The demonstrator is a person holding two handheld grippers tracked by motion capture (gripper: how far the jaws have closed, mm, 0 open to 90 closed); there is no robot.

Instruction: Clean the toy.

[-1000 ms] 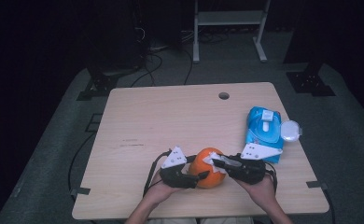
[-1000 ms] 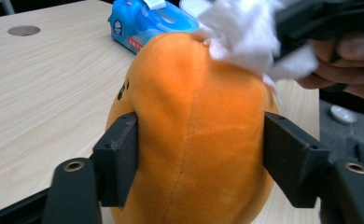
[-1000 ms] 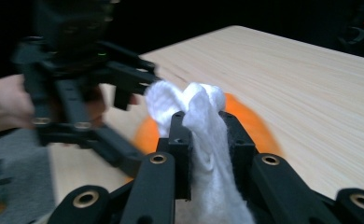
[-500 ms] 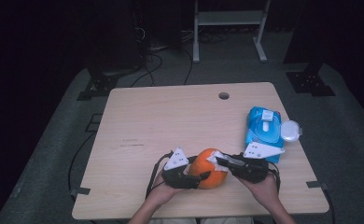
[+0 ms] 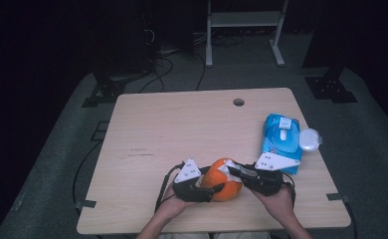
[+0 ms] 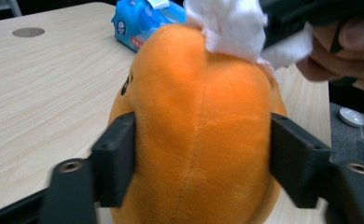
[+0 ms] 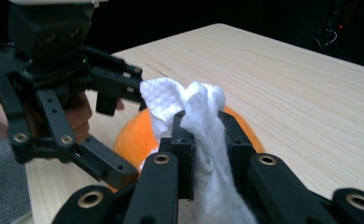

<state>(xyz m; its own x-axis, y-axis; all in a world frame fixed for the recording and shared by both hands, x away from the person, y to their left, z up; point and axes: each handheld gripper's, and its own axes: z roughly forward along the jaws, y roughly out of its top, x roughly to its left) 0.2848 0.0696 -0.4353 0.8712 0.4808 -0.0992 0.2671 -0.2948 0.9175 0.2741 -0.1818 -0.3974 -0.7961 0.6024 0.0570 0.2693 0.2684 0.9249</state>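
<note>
An orange plush toy (image 5: 223, 180) sits near the table's front edge. My left gripper (image 5: 213, 188) holds it from the left, and its jaws have just been opening a little. In the left gripper view the pads still press into both sides of the toy (image 6: 203, 126). My right gripper (image 7: 207, 135) is shut on a crumpled white wipe (image 7: 189, 105). It holds the wipe against the toy's top (image 5: 225, 168). The right gripper view also shows the left gripper (image 7: 119, 130) around the toy (image 7: 133, 135).
A blue pack of wipes (image 5: 280, 137) lies at the right edge of the wooden table (image 5: 182, 129), with a round white lid (image 5: 310, 139) beside it. A cable hole (image 5: 239, 102) is at the back. A white frame (image 5: 242, 20) and cables stand on the floor beyond.
The right gripper with the wipe has shifted slightly on the toy's top. The left gripper and the toy stay in place.
</note>
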